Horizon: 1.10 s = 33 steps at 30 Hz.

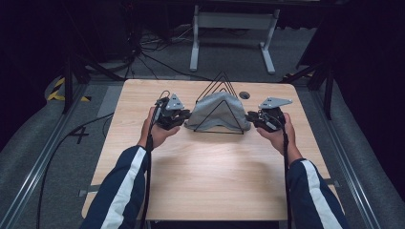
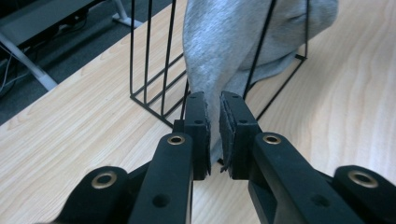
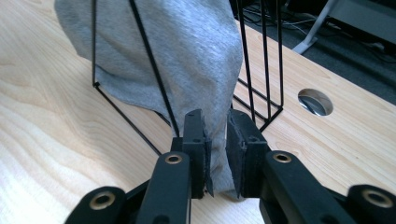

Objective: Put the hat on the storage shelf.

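On our wooden surface point(image 1: 200, 171) a grey cloth point(image 1: 217, 112) drapes the wire rack point(image 1: 220, 86) — left gripper point(image 1: 184, 114) and right gripper point(image 1: 249, 117) fingers slightly parted around its ends, releasing it to hang.

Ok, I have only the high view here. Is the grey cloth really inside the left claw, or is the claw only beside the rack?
Observer: Inside. The grey cloth has its edge between the pads of the left claw, with a thin gap visible, so it does not look like a firm pinch.
Operator: And the right claw?
Observer: The same. The cloth is between the pads of the right claw, which stand slightly wider apart.
Operator: Is a wire caught there?
Observer: No. The slanted wire of the rack passes beside that claw, not between its pads.
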Available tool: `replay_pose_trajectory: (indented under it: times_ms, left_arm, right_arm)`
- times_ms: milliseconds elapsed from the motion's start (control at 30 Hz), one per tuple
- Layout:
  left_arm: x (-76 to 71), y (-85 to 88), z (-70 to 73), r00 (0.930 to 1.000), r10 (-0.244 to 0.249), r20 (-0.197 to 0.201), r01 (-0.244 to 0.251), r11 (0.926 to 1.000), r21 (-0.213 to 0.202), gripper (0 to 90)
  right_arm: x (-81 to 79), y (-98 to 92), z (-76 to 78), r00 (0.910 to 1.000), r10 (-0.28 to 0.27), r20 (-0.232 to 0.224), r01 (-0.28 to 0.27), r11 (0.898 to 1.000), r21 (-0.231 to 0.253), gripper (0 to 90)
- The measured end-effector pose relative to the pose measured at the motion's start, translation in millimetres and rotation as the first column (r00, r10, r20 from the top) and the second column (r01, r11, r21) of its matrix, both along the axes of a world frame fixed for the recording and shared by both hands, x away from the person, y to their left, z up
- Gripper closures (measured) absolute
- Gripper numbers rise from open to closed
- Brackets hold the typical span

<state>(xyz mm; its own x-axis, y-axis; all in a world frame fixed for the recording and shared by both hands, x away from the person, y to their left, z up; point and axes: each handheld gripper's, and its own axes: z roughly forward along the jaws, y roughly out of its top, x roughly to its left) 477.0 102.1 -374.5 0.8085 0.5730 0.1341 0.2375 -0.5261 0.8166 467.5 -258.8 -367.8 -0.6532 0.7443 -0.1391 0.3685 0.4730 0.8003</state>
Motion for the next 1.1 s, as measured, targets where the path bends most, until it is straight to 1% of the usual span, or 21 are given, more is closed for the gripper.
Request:
replay_pose_trajectory:
  times_ms: [67,133,233,300,333,400,467,500,533,567,600,667,733,767,800,833,900,933,967,1000,1100]
  left_arm:
    - [-5.4,2.6,1.6,1.0000,-0.009,-0.002,0.009,1.0000,-0.001,81.7]
    - [-11.0,6.7,4.6,0.9998,-0.019,0.010,0.019,0.9994,0.029,81.3]
    - [-15.1,9.8,5.9,0.9994,-0.032,0.013,0.031,0.9989,0.036,80.8]
    - [-20.4,13.2,5.2,0.9992,-0.041,0.006,0.040,0.9977,0.054,80.6]
    - [-23.7,16.6,3.7,0.9988,-0.048,0.005,0.047,0.9966,0.067,79.5]
    - [-26.6,19.4,2.6,0.9989,-0.046,-0.002,0.046,0.9960,0.076,79.4]
    - [-30.3,25.0,1.3,0.9984,-0.055,-0.012,0.055,0.9949,0.084,81.2]
    - [-35.0,30.3,-1.1,0.9983,-0.056,-0.017,0.058,0.9935,0.098,81.5]
    - [-35.0,30.3,-1.1,0.9983,-0.056,-0.017,0.058,0.9935,0.098,80.9]
    - [-37.1,33.2,-2.1,0.9981,-0.058,-0.018,0.060,0.9927,0.104,80.9]
    - [-41.6,39.2,-3.8,0.9986,-0.050,-0.015,0.052,0.9922,0.114,79.8]
    - [-43.6,42.6,-3.9,0.9987,-0.050,-0.015,0.051,0.9911,0.123,79.5]
    - [-48.3,48.9,-5.1,0.9991,-0.037,-0.019,0.039,0.9930,0.111,78.5]
    - [-51.9,53.7,-7.0,0.9994,-0.029,-0.018,0.031,0.9926,0.117,76.2]
    - [-51.9,53.7,-7.0,0.9994,-0.029,-0.018,0.031,0.9926,0.117,74.1]
    - [-54.9,55.9,-9.3,0.9994,-0.021,-0.027,0.024,0.9933,0.113,74.1]
    - [-58.8,59.2,-12.3,0.9995,-0.018,-0.026,0.021,0.9890,0.146,68.8]
    - [-61.2,60.7,-14.4,0.9995,-0.014,-0.028,0.018,0.9888,0.148,68.0]
    - [-63.6,62.4,-16.2,0.9990,-0.020,-0.040,0.025,0.9889,0.147,67.1]
    - [-65.9,64.1,-18.0,0.9990,-0.019,-0.040,0.025,0.9878,0.154,66.0]
    - [-72.6,69.4,-24.8,0.9985,-0.017,-0.051,0.026,0.9845,0.174,62.1]
  right_arm:
    - [-5.0,-1.0,2.7,1.0000,0.005,0.007,-0.005,1.000,-0.011,77.4]
    - [-11.7,-3.4,5.5,0.9999,0.012,0.001,-0.012,1.000,-0.017,76.4]
    - [-15.7,-5.2,6.7,0.9998,0.018,0.002,-0.018,0.999,-0.026,75.9]
    - [-19.8,-6.7,7.5,0.9997,0.026,-0.001,-0.026,0.999,-0.035,75.3]
    - [-24.1,-8.5,7.9,0.9995,0.032,0.000,-0.032,0.998,-0.051,74.9]
    - [-25.6,-9.2,7.8,0.9994,0.035,-0.001,-0.035,0.998,-0.054,74.6]
    - [-31.0,-12.1,7.5,0.9992,0.040,-0.003,-0.040,0.997,-0.070,73.7]
    - [-35.2,-14.2,7.6,0.9990,0.046,-0.003,-0.046,0.995,-0.086,72.7]
    - [-37.8,-16.1,8.0,0.9989,0.047,-0.003,-0.047,0.995,-0.089,72.1]
    - [-37.8,-16.1,8.0,0.9989,0.047,-0.003,-0.047,0.995,-0.089,72.1]
    - [-42.0,-20.0,8.3,0.9986,0.050,-0.014,-0.051,0.995,-0.082,70.6]
    - [-44.5,-21.6,8.1,0.9988,0.049,-0.007,-0.049,0.995,-0.084,70.4]
    - [-49.0,-25.2,8.1,0.9987,0.051,-0.008,-0.051,0.994,-0.094,69.4]
    - [-53.3,-28.9,7.2,0.9987,0.050,-0.010,-0.050,0.994,-0.102,67.9]
    - [-53.3,-28.9,7.2,0.9987,0.050,-0.010,-0.050,0.994,-0.102,67.9]
    - [-54.9,-30.3,6.7,0.9987,0.049,-0.012,-0.050,0.993,-0.103,66.9]
    - [-59.3,-34.9,4.5,0.9989,0.043,-0.018,-0.045,0.993,-0.106,64.1]
    - [-61.2,-37.0,3.1,0.9990,0.041,-0.019,-0.043,0.993,-0.107,63.5]
    - [-63.7,-38.8,1.2,0.9989,0.040,-0.024,-0.042,0.993,-0.108,62.5]
    - [-65.8,-40.7,-0.8,0.9988,0.044,-0.022,-0.047,0.993,-0.112,61.8]
    - [-74.5,-47.3,-7.3,0.9981,0.050,-0.036,-0.054,0.991,-0.121,58.8]
